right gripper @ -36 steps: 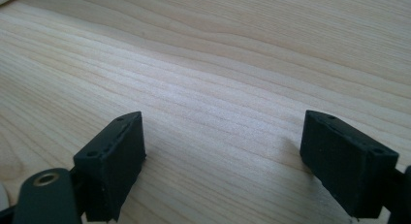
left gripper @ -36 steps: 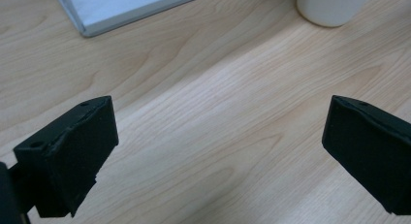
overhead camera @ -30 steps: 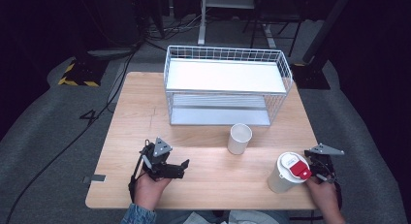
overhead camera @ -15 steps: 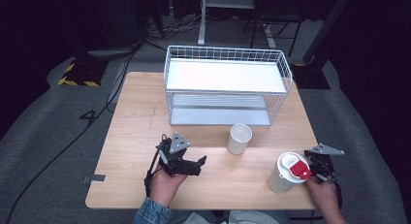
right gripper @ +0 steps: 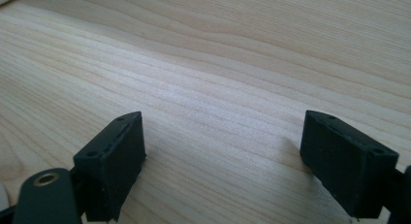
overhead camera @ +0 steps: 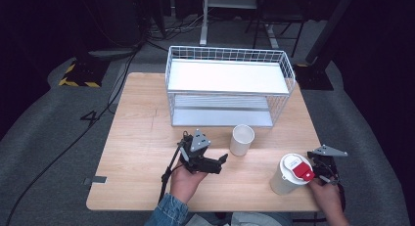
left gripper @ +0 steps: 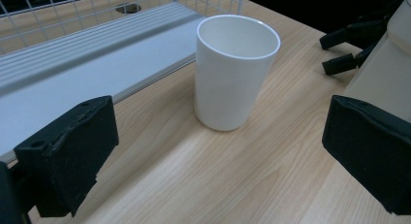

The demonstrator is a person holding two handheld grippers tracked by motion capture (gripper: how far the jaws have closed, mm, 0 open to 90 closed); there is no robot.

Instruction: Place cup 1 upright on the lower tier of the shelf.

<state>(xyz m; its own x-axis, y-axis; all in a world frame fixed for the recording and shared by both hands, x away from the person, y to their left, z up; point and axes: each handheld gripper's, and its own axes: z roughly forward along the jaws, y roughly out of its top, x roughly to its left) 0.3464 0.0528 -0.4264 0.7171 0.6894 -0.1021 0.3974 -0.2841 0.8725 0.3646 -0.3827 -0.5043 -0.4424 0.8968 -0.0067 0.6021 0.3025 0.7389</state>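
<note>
Legible marking: numeral "4" on the grey floor mat [overhead camera: 90, 117], left of the light wooden table [overhead camera: 147, 138].

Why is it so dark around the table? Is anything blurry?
High view: light falls on the table, while the room behind fades to black. Left gripper view: the white cup is sharp and casts a soft shadow. Right gripper view: the table's grain is clear, with a pale sheen across the middle.

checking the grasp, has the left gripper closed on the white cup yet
No: in the left gripper view the white cup stands free on the table, ahead of the left gripper, whose jaws stand wide apart.
</note>
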